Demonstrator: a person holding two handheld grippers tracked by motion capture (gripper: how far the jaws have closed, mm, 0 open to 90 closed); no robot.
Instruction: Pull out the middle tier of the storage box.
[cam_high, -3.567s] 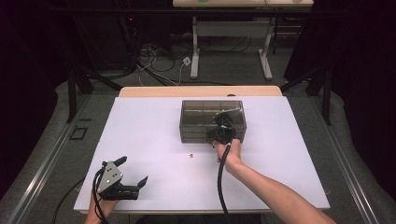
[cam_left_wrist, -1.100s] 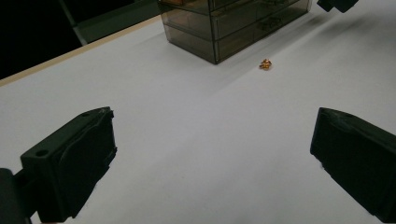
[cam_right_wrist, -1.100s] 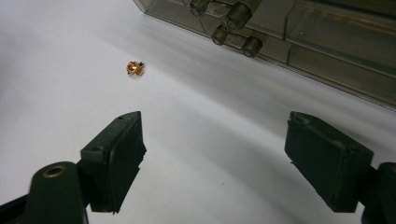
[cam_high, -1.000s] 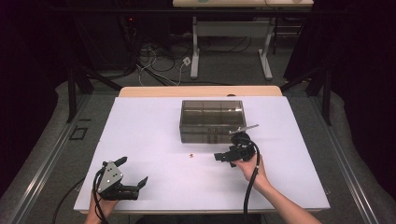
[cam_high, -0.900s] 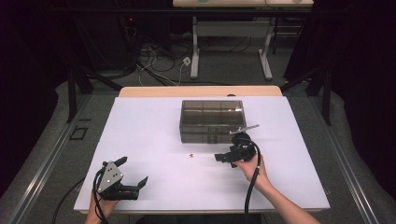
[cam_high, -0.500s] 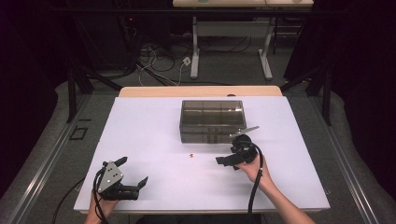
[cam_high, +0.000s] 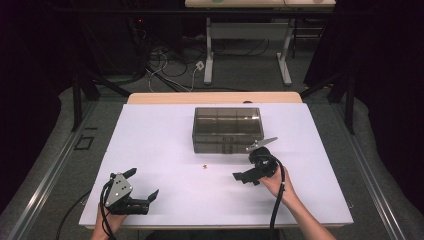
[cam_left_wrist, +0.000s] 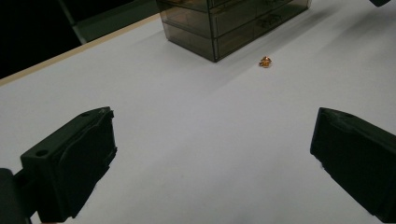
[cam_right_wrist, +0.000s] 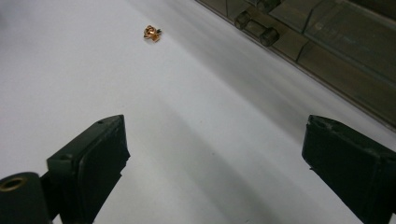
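Observation:
A small copper-coloured piece (cam_high: 204, 166) lies on the white table (cam_high: 165, 140), just in front of a smoky transparent compartment box (cam_high: 227, 129). My right gripper (cam_high: 244, 176) hovers right of the piece, pointing left at it, apart from it. In the right gripper view the piece (cam_right_wrist: 152, 32) lies far ahead of the open right gripper (cam_right_wrist: 215, 133), whose jaws have just been opening with nothing between them. My left gripper (cam_high: 142, 182) rests near the front left edge, open and empty. The left gripper view shows the piece (cam_left_wrist: 265, 61) and the box (cam_left_wrist: 233, 23) beyond the left gripper (cam_left_wrist: 214, 135).
The box wall (cam_right_wrist: 327, 46) runs along the right of the right gripper view. A cable (cam_high: 276, 205) trails from the right gripper along the forearm. White table surface stretches between the two grippers. Beyond the table's far edge stand desk legs and floor cables (cam_high: 170, 70).
My right gripper has left the box's front right corner, drawn back toward the near edge and turned to point left. Its jaws stand wider. The left gripper has not moved.

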